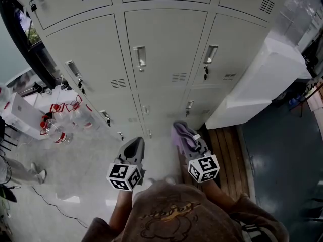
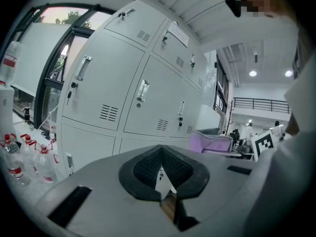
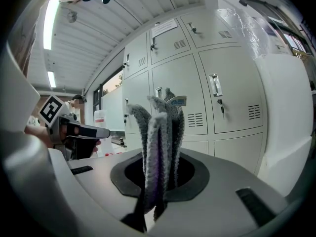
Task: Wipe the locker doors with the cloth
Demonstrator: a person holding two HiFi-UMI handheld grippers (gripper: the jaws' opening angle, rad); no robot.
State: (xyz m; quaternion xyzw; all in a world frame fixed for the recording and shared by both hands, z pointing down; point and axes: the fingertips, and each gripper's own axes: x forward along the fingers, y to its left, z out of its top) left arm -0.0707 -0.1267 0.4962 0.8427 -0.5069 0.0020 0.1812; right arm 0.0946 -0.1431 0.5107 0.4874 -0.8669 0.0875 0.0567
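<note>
A bank of pale grey lockers (image 1: 164, 54) with metal handles fills the head view, also seen as locker doors (image 2: 148, 98) and locker doors (image 3: 222, 98) in the gripper views. My right gripper (image 1: 187, 137) is shut on a folded purple cloth (image 1: 181, 134), whose fuzzy folds (image 3: 160, 147) stand up between the jaws. The cloth hangs short of the doors, not touching them. My left gripper (image 1: 132, 150) is shut with nothing in it (image 2: 165, 181), level with the right one and to its left.
Water bottles (image 1: 63, 127) and a white box (image 1: 20, 112) stand on the floor at left. A white cabinet (image 1: 262, 79) adjoins the lockers at right, with a wooden pallet (image 1: 227, 150) in front. A cable (image 1: 55, 205) trails on the floor.
</note>
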